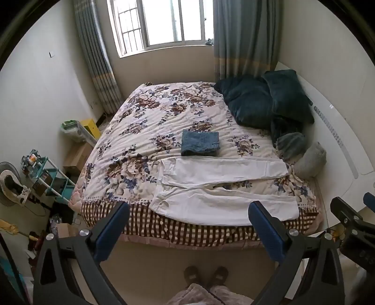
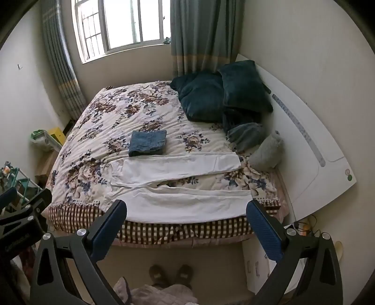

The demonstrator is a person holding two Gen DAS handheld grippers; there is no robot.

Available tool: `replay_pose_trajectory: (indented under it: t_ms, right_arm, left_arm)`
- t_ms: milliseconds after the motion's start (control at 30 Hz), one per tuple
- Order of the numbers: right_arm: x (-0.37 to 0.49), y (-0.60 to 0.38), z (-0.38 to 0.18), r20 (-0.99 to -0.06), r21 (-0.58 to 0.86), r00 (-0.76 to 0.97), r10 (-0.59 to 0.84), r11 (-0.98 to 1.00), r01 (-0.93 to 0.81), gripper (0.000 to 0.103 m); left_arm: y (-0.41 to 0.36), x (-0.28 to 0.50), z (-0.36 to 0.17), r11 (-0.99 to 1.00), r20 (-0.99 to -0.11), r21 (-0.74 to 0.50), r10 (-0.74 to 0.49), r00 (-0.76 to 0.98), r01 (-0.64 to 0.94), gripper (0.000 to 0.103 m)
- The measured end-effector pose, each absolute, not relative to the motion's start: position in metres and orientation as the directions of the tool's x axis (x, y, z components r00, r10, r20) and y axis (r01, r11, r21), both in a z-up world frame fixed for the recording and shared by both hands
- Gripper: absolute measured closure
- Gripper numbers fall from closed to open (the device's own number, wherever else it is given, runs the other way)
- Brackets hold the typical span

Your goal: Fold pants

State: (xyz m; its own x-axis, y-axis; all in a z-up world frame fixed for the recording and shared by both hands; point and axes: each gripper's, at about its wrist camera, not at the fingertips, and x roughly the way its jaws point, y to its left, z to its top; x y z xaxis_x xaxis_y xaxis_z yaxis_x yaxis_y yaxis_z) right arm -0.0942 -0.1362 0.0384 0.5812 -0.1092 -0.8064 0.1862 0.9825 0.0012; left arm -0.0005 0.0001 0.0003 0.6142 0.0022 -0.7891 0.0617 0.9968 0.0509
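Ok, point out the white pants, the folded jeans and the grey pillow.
white pants (image 1: 225,206): left wrist view, middle of near leg.
folded jeans (image 1: 200,143): left wrist view, top face.
grey pillow (image 2: 266,151): right wrist view, its side.

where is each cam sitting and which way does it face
Left wrist: on the left tool, open, above the bed's near edge, tilted down at the white pants; slippered feet and the right tool show.
Right wrist: on the right tool, open, same downward facing; feet and the left tool show.
Shared: white pants, folded jeans, dark pillows, window.
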Motion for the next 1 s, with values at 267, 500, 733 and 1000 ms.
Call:
replay_pose_trajectory:
  t_ms: [267,500,733,1000]
  right_arm:
    - [-0.097,-0.135,0.038,-0.813,0.01,0.573,-0.099,0.983,0.184,0.0]
    - [-0.091,-0.135,0.038,-0.822,0.005,0.561,-0.096,0.984,0.177,0.0]
    - [-0.091,-0.134,0.041,-0.821,0.006,0.563,-0.094,0.985,0.174,0.0]
    - [-0.087,-0.119,0.036,-0.826,0.023,0.559,-0.074,0.986,0.164,0.0]
  left_arm:
    - [-0.003,0.0,0.002,0.996,-0.795,0.058,0.008,0.607,0.063,0.0]
    - [-0.001,-0.002,-0.001,0.996,-0.794,0.057,0.005,0.607,0.066,0.0]
    - [-0.002,0.001,-0.001,0.995,-0.793,0.066,0.01,0.61,0.069,0.0]
    - [-0.005,0.0,0.0,0.995,-0.791,0.075,0.016,0.612,0.072,0.0]
